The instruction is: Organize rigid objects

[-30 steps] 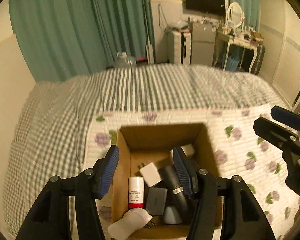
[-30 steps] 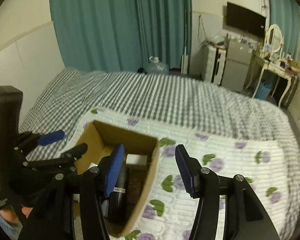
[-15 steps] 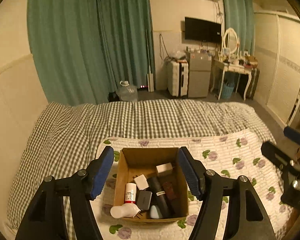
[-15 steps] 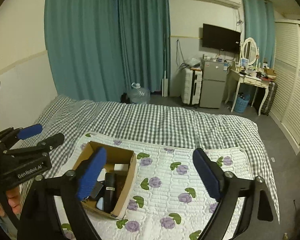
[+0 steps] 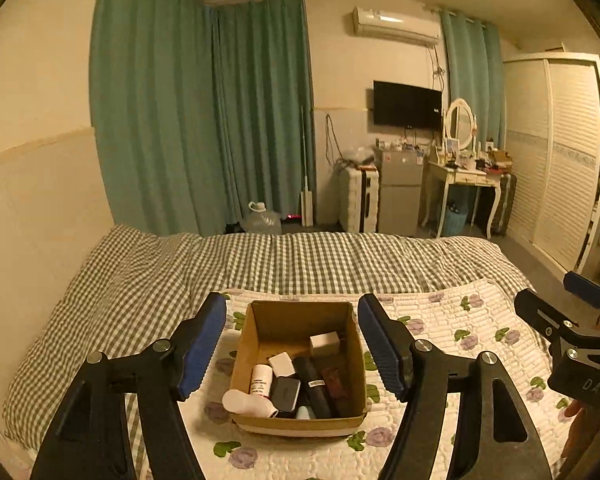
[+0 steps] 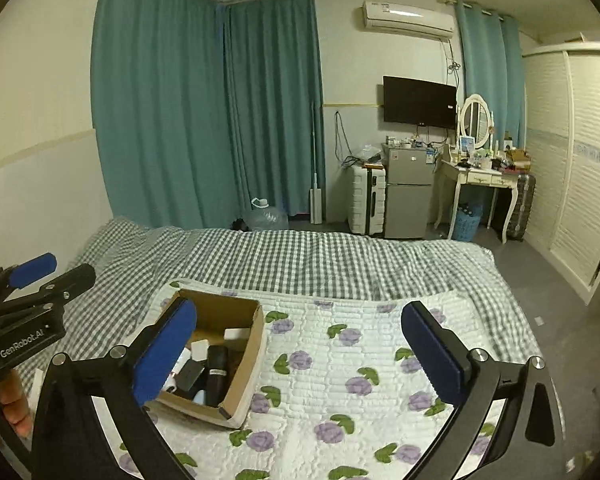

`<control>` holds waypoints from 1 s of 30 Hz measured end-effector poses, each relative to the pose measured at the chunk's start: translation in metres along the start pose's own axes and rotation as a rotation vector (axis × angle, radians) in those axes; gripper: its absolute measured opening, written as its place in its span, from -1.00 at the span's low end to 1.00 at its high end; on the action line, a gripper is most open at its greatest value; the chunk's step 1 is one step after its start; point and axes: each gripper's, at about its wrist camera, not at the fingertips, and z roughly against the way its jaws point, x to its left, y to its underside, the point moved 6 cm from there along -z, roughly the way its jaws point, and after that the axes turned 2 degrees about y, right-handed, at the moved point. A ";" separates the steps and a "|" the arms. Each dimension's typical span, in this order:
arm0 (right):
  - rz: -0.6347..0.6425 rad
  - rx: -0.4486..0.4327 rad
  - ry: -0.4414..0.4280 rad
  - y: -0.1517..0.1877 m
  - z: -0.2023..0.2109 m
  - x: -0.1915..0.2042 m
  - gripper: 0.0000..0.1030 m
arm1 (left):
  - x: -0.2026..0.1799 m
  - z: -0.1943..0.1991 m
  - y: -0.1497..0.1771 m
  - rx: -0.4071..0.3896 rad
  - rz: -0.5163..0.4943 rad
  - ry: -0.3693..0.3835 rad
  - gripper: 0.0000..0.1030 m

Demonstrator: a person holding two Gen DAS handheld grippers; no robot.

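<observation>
An open cardboard box (image 5: 300,314) stands on a white quilt with purple flowers (image 5: 460,336) on the bed. It holds several small things: a white bottle with a red band (image 5: 259,379), white adapters (image 5: 324,343), a black tube (image 5: 314,386) and a dark case (image 5: 286,393). My left gripper (image 5: 292,346) is open and empty, held high above the box. My right gripper (image 6: 300,354) is open wide and empty, to the right of the box (image 6: 240,308). The right gripper also shows at the right edge of the left wrist view (image 5: 560,300).
A green checked bedspread (image 5: 300,256) covers the far half of the bed. Beyond it stand teal curtains (image 5: 204,120), a water jug (image 5: 262,220), a white suitcase (image 5: 358,200), a small fridge (image 5: 400,196), a dressing table (image 5: 464,184) and a white wardrobe (image 5: 560,160).
Both grippers have risen and pulled back from the box, so it looks much smaller now. The right gripper has opened wider. The box and its contents have stayed in place.
</observation>
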 end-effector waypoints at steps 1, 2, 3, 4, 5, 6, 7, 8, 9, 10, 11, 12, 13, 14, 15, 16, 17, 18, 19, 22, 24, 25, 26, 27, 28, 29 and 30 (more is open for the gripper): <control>-0.004 -0.005 0.001 0.004 0.002 -0.001 1.00 | 0.000 0.002 0.006 -0.010 0.000 -0.007 0.42; 0.001 -0.015 0.004 0.009 0.004 0.000 1.00 | 0.000 0.001 0.012 -0.013 -0.001 -0.009 0.43; 0.012 -0.023 0.013 0.015 0.006 0.001 1.00 | -0.002 0.001 0.017 -0.014 -0.004 -0.005 0.43; 0.019 -0.024 0.018 0.019 0.006 0.001 1.00 | -0.004 0.000 0.024 -0.010 -0.009 -0.001 0.43; 0.022 -0.022 0.020 0.025 0.006 0.002 1.00 | -0.005 -0.001 0.029 -0.005 -0.016 0.002 0.43; 0.018 -0.019 0.022 0.028 0.005 0.002 1.00 | -0.006 -0.003 0.036 0.000 -0.022 0.003 0.43; 0.014 -0.011 0.026 0.032 0.004 0.001 1.00 | -0.007 -0.005 0.042 0.009 -0.026 0.001 0.43; 0.012 0.003 0.034 0.036 0.001 0.000 1.00 | -0.008 -0.006 0.047 0.019 -0.030 0.001 0.43; 0.009 0.016 0.044 0.041 -0.002 0.000 1.00 | -0.008 -0.009 0.051 0.030 -0.031 0.002 0.43; 0.006 0.021 0.045 0.043 -0.003 -0.001 1.00 | -0.009 -0.011 0.055 0.042 -0.030 0.003 0.43; -0.004 0.032 0.050 0.047 -0.005 -0.002 1.00 | -0.008 -0.012 0.058 0.053 -0.026 0.004 0.43; -0.010 0.038 0.049 0.049 -0.007 -0.002 1.00 | -0.009 -0.013 0.059 0.058 -0.026 0.007 0.43; -0.013 0.044 0.045 0.051 -0.007 -0.002 1.00 | -0.009 -0.013 0.060 0.061 -0.028 0.008 0.43; -0.014 0.050 0.043 0.052 -0.009 -0.001 1.00 | -0.009 -0.012 0.061 0.061 -0.030 0.006 0.43; -0.013 0.054 0.042 0.054 -0.009 -0.001 1.00 | -0.009 -0.012 0.061 0.061 -0.032 0.007 0.43; -0.012 0.057 0.041 0.055 -0.010 -0.001 1.00 | -0.010 -0.012 0.061 0.062 -0.032 0.011 0.43; -0.012 0.062 0.043 0.056 -0.011 0.000 1.00 | -0.010 -0.012 0.061 0.063 -0.030 0.012 0.43; -0.012 0.063 0.044 0.056 -0.011 0.000 1.00 | -0.010 -0.012 0.062 0.064 -0.028 0.014 0.43; -0.013 0.065 0.043 0.056 -0.012 0.000 1.00 | -0.009 -0.012 0.063 0.068 -0.026 0.016 0.43; -0.013 0.069 0.046 0.056 -0.013 0.000 1.00 | -0.007 -0.013 0.064 0.076 -0.017 0.015 0.43; -0.013 0.072 0.045 0.056 -0.013 0.000 1.00 | -0.006 -0.014 0.065 0.084 -0.013 0.016 0.43; -0.013 0.074 0.045 0.056 -0.013 0.001 1.00 | -0.005 -0.015 0.065 0.085 -0.012 0.017 0.43; -0.013 0.077 0.042 0.056 -0.013 0.001 1.00 | -0.006 -0.014 0.065 0.085 -0.012 0.018 0.43; -0.012 0.079 0.042 0.056 -0.013 0.002 1.00 | -0.006 -0.015 0.065 0.084 -0.013 0.019 0.43; -0.012 0.079 0.041 0.057 -0.013 0.002 1.00 | -0.006 -0.015 0.065 0.085 -0.012 0.016 0.43; -0.010 0.079 0.040 0.057 -0.013 0.003 1.00 | -0.006 -0.015 0.066 0.086 -0.012 0.018 0.43; -0.009 0.082 0.039 0.058 -0.014 0.004 1.00 | -0.006 -0.015 0.066 0.086 -0.012 0.021 0.43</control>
